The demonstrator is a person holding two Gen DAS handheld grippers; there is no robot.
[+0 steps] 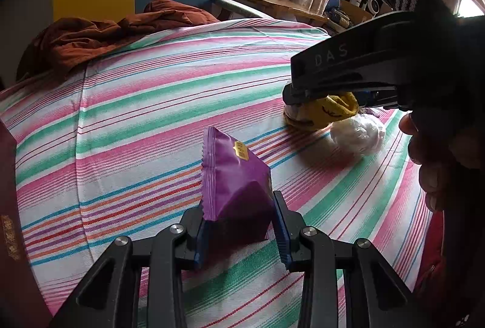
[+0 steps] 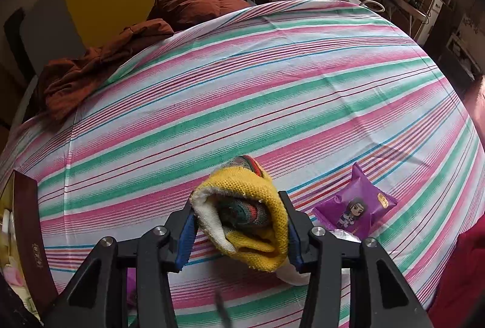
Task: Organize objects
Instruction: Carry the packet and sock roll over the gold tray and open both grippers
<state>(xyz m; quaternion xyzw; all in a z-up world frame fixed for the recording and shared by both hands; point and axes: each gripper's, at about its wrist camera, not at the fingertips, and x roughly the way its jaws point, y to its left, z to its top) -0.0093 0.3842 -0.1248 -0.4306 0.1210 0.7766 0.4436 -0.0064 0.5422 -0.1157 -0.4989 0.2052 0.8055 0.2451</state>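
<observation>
We held the purple snack packet (image 1: 236,185) pinched in our left gripper (image 1: 239,224) above the striped sheet (image 1: 151,115). Farther off, our right gripper (image 2: 239,224) squeezed the yellow sock bundle (image 2: 251,206); its loose folds could slip free if lifted quickly.

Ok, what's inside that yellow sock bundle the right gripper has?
Through the open end of the yellow sock bundle, a rolled green, red and grey striped knit shows, beside white lining. Anything deeper is covered. The right gripper is closed on it.
</observation>
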